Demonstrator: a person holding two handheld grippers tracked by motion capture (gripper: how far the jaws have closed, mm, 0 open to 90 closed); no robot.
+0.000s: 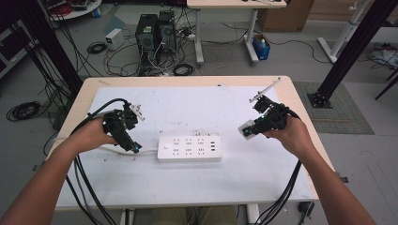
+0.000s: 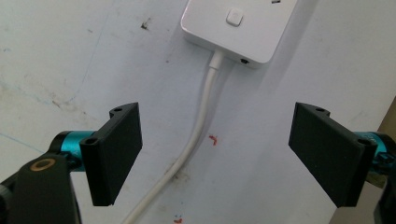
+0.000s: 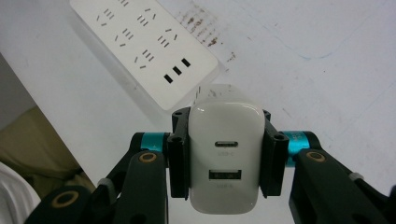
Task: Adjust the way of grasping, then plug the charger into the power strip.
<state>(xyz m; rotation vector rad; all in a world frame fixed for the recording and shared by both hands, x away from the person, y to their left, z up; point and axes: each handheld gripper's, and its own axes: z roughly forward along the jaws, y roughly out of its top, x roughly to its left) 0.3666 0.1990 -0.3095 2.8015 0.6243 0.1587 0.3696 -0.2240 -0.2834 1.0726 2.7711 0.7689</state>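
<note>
White sheeting covers the counter (image 1: 197, 178), with a pale wood edge showing round it; the sheet is scuffed, with brownish smudges and a few small red marks near the cord (image 2: 196, 140). A white strip (image 1: 189, 148) lies flat near the middle of the counter, its sockets facing up and its cord running off toward the left. The right tool (image 1: 248, 130) is clenched on a white charger (image 3: 225, 158), one jaw pressed on each side, held in the air to the right of the strip and apart from it; two ports show on the charger's near face, and its prongs seem to point toward the strip, though they are mostly hidden. The left tool (image 1: 133, 147) stands released, jaws wide with nothing between them, over the cord just left of the strip's switch end. Beyond the counter is a grey floor with two dark computer towers (image 1: 156, 33), loose coils of cable (image 1: 96, 47), a blue bin (image 1: 261, 47) by another desk's leg, and black frame posts (image 1: 349, 51) at both sides.
</note>
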